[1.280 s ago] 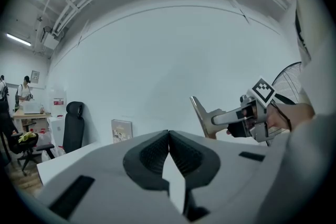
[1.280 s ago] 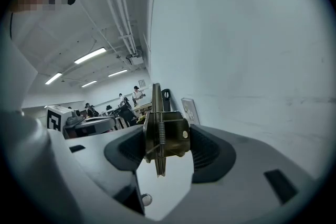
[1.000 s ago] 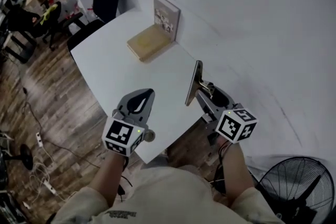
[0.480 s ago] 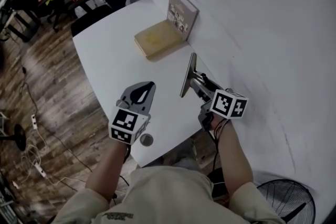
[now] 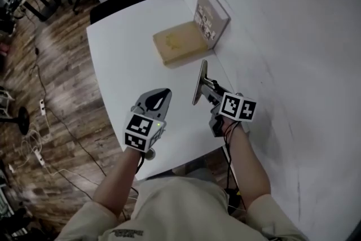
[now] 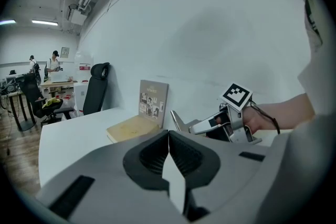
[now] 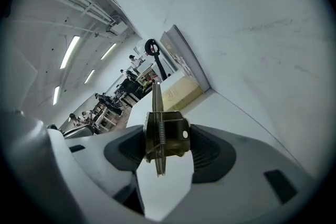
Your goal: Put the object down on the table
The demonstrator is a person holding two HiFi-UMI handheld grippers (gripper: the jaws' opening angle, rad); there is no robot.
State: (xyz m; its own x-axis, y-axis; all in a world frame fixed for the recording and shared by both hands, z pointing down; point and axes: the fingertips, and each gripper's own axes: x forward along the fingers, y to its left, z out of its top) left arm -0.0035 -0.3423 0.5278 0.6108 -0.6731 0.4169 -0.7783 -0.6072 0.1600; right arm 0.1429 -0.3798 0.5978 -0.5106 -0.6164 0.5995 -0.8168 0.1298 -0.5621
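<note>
Now the white table [image 5: 118, 59] carries a tan book [image 5: 177, 45] lying flat, with a second book [image 5: 211, 11] upright just behind it. On the person's side of the tan book, the right claw [image 5: 210, 86] clamps a clipboard [image 5: 199, 82] by its metal clip, board on edge. The left claw [image 5: 162, 93], also nearer than that book, is closed and empty.

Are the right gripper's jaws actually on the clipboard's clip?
Touching. The right gripper view shows the right gripper clamped on both sides of the metal clip of the clipboard.
</note>
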